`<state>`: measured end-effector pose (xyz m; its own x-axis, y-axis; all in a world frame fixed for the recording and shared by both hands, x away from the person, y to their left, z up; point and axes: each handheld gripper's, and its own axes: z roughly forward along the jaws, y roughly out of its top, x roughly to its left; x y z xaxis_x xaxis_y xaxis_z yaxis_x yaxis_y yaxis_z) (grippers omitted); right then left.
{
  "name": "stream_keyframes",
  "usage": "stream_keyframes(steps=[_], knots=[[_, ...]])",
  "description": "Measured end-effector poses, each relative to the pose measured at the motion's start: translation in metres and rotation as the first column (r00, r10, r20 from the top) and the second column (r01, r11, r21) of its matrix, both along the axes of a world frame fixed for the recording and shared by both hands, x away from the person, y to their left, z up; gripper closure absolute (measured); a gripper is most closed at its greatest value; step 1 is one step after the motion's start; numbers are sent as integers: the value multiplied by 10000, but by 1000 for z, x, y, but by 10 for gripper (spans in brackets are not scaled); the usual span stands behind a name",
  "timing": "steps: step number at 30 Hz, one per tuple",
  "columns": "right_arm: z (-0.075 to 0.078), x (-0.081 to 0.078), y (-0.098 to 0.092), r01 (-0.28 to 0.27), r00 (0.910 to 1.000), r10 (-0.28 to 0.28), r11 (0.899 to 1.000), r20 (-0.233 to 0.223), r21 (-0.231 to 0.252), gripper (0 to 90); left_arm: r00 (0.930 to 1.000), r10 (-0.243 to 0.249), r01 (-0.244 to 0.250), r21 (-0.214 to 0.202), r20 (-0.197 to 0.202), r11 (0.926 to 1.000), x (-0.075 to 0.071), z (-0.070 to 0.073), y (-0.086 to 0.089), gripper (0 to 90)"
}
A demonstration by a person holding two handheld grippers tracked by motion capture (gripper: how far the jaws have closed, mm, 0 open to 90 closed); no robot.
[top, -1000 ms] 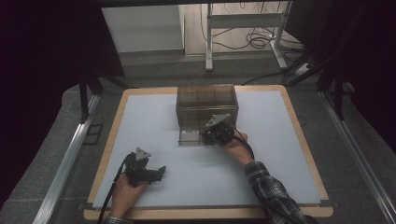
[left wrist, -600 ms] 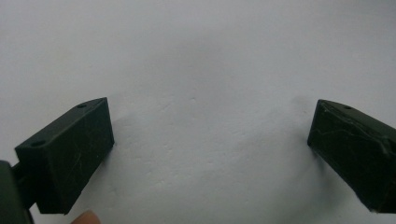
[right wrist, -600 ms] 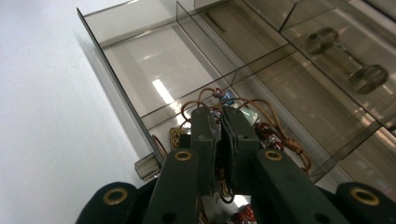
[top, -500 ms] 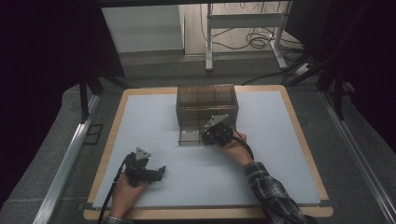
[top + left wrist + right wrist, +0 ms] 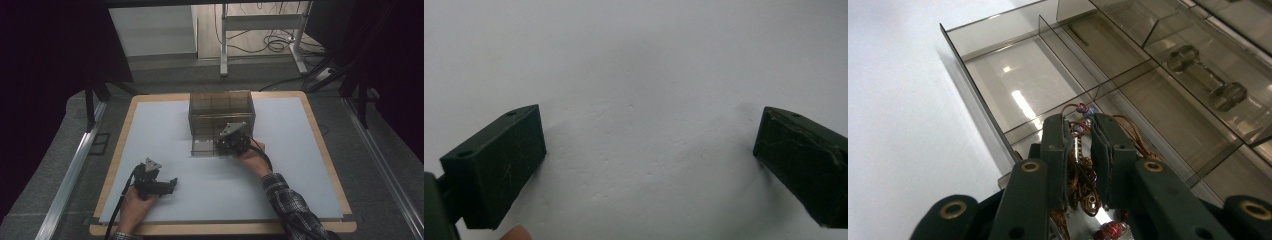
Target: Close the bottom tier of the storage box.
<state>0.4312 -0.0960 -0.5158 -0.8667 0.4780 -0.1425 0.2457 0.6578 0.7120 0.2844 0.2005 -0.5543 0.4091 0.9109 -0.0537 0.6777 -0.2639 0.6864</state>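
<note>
One bead-and-wire trinket (image 5: 1080, 172) sits between the right gripper (image 5: 1083, 125)'s jaws, just opening over the pulled-out drawer (image 5: 1013, 80); release remains; left gripper (image 5: 644, 165) rests spread, empty.

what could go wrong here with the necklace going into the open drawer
The right tongs have just been opening, with the beaded necklace between them over the pulled-out drawer. The chain looks tangled round the pads, so it may snag and lift back out. Loops may also drape over the thin divider, which could foul the drawer when it is pushed shut.
</note>
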Motion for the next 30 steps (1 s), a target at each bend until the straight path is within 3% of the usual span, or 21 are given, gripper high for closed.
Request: stream_keyframes(steps=[30], knots=[[21,-13,-13,-258,9996,254,9991,110,331,619,10000,-6,6,4,2,10000,0,0,0,5]])
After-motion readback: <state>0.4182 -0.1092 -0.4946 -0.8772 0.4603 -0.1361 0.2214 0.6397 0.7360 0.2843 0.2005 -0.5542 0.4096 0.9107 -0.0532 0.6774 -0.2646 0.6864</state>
